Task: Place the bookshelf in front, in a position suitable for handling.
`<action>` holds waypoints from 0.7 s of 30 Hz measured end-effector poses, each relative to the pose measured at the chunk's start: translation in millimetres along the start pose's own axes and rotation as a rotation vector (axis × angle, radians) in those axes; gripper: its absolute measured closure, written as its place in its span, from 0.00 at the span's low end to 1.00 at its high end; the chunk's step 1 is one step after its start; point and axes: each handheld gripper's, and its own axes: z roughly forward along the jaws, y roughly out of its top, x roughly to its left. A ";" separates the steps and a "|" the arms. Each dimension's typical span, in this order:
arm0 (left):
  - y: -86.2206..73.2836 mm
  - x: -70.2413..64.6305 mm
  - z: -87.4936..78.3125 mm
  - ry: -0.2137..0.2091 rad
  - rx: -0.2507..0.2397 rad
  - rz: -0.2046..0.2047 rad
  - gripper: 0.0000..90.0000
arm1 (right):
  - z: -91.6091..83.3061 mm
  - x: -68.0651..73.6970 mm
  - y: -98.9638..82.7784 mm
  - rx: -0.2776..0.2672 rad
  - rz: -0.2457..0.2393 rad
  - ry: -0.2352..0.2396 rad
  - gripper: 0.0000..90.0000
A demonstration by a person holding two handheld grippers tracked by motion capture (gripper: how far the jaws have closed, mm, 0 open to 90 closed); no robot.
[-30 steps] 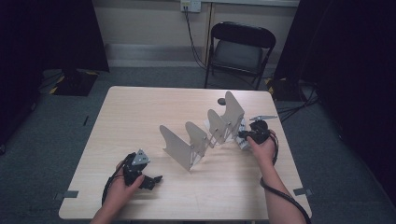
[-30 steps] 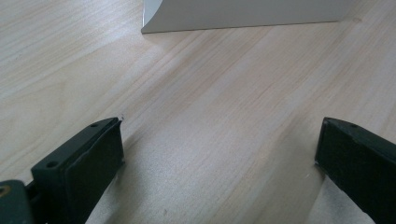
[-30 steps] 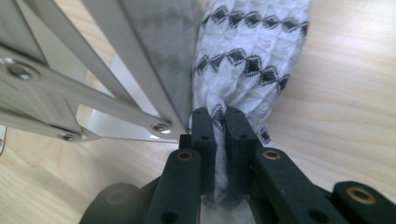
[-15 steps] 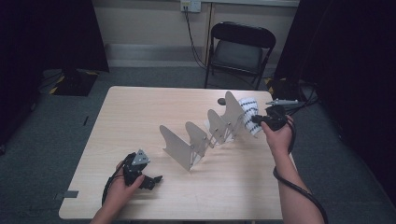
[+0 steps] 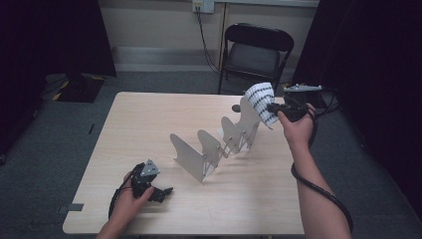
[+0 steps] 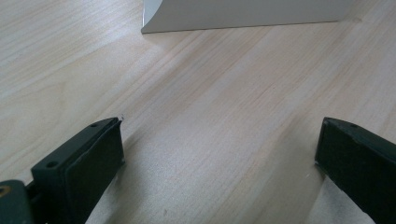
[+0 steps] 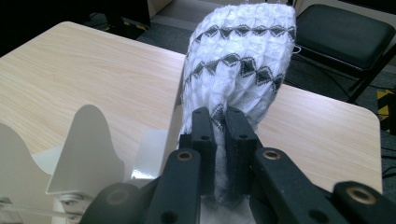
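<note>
A white knitted cloth with black zigzag bands (image 5: pixel 262 102) (image 7: pixel 238 70) is lifted above the far right end of a grey folding rack of upright fins (image 5: pixel 214 144). My right gripper (image 5: pixel 275 107) (image 7: pixel 218 122) is shut on the cloth's lower edge, and the cloth stands up past the jaws. My left gripper (image 5: pixel 161 191) (image 6: pixel 219 149) rests low over the table (image 5: pixel 149 124) near the front left, jaws wide open with nothing between them. A grey fin (image 6: pixel 247 14) of the rack lies just beyond the open jaws.
A black folding chair (image 5: pixel 254 52) stands behind the table's far edge. A small dark round object (image 5: pixel 236 108) lies on the table behind the rack. Bare wood lies left of the rack and along the front edge. A cable trails down the right forearm.
My right gripper has risen and moved back and to the right, pulling the patterned cloth up off the rack's end fin. The left gripper has stayed put.
</note>
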 end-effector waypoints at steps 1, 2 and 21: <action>0.0 0.0 0.0 0.000 0.000 0.000 0.01 | 1.5 1.5 0.8 -0.001 0.001 0.005 0.94; 0.0 0.0 0.0 0.000 0.000 0.000 0.01 | 5.0 4.7 0.7 0.002 0.004 0.016 0.94; 0.0 -0.1 0.1 -0.002 0.000 -0.002 0.01 | 34.9 4.6 -22.6 0.046 0.035 0.060 0.94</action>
